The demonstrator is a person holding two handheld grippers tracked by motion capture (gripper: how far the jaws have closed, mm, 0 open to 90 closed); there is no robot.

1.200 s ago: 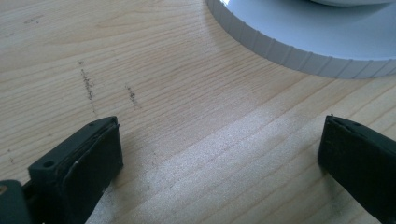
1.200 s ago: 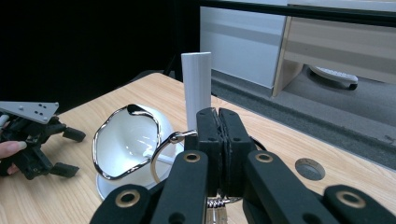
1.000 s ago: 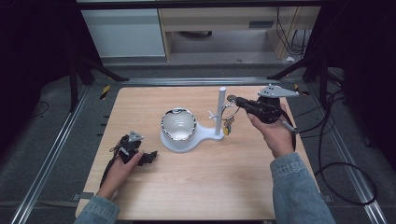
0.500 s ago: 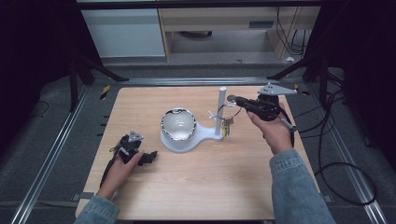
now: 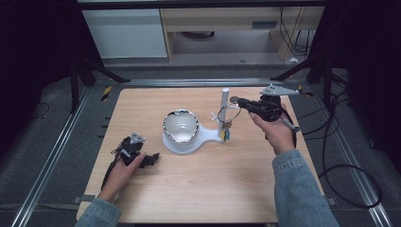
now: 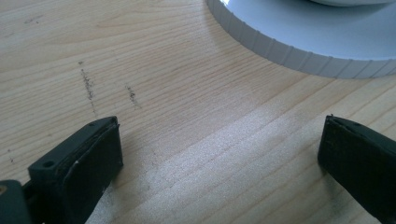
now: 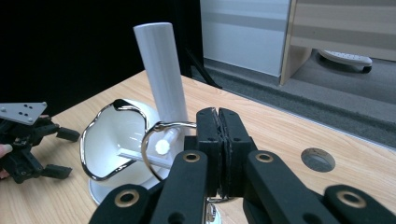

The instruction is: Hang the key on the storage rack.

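Observation:
A white stand (image 5: pixel 203 137) holds a white bowl with a chrome rim (image 5: pixel 180 125) and an upright post (image 5: pixel 225 101). My right gripper (image 5: pixel 238 101) sits just right of the post, shut on a metal key ring (image 5: pixel 226 112) with keys and a tag (image 5: pixel 226 133) hanging below. In the right gripper view the jaws (image 7: pixel 218 154) are pressed together on the ring (image 7: pixel 150 140). The tip of a short white peg (image 7: pixel 163 148) shows through its loop, in front of the post (image 7: pixel 161 70). My left gripper (image 5: pixel 150 159) rests open on the table at the left, its jaws (image 6: pixel 219 158) wide apart over bare wood.
The wooden table (image 5: pixel 213 189) has free room in front and to the right of the stand. The stand's ribbed base edge (image 6: pixel 289 49) lies just beyond the left jaws. A round hole (image 7: pixel 318 159) is set in the tabletop. Cabinets and cables lie beyond the table.

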